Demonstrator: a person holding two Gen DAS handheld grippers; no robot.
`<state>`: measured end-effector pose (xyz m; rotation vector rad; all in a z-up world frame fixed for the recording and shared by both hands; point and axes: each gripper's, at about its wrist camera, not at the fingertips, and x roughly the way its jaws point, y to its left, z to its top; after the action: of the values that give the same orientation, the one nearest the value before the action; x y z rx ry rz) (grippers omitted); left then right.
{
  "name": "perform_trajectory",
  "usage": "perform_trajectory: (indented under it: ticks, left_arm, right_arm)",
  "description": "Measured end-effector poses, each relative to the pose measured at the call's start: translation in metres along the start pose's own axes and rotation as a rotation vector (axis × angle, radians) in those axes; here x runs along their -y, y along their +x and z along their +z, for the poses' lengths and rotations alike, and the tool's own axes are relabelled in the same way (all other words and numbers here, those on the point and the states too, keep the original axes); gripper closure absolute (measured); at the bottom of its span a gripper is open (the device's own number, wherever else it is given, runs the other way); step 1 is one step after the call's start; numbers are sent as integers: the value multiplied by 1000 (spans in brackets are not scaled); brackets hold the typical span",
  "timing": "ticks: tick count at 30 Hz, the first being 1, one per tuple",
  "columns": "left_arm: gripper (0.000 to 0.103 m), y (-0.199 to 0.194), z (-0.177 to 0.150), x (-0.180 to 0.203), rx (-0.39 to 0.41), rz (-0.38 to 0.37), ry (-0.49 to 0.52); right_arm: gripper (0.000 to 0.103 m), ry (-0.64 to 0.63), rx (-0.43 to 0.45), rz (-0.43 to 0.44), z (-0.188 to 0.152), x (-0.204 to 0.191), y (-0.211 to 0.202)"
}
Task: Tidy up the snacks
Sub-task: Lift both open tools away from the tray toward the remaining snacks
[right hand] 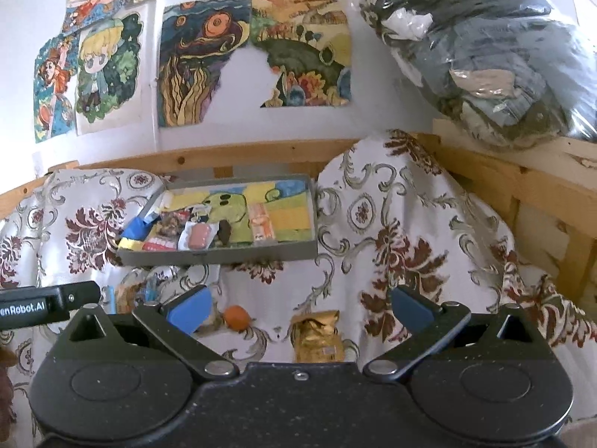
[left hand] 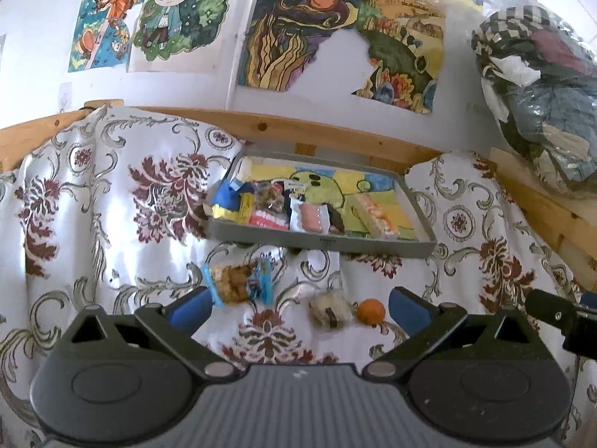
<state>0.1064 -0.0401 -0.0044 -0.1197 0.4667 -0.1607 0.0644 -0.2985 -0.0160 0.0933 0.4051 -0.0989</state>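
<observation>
A grey tray [left hand: 324, 243] [right hand: 224, 255] lined with a yellow-green drawing rests on the floral cloth and holds several wrapped snacks at its left. In front of it lie a blue-edged snack bag [left hand: 238, 280], a pale round wrapped snack [left hand: 330, 311] and a small orange ball-shaped snack [left hand: 370, 311] [right hand: 237, 317]. A gold foil packet [right hand: 317, 338] lies close under the right gripper. My left gripper [left hand: 298, 310] is open above the pale snack, nothing between its blue pads. My right gripper [right hand: 298, 311] is open over the gold packet, holding nothing.
A floral cloth [left hand: 112, 205] covers a bumpy surface inside a wooden frame [right hand: 522, 194]. Drawings hang on the white wall [left hand: 298, 30]. A clear bag of folded clothes [right hand: 485, 48] sits on the frame at the right. The other gripper's body [right hand: 44, 306] shows at the left edge.
</observation>
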Motion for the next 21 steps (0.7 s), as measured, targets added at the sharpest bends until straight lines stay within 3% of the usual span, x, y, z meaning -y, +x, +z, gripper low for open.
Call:
perform_trajectory:
  ticks: [21]
  left_arm:
    - [0, 3, -23, 5, -89, 31, 67]
  right_arm:
    - [1, -70, -164, -14, -15, -14, 18]
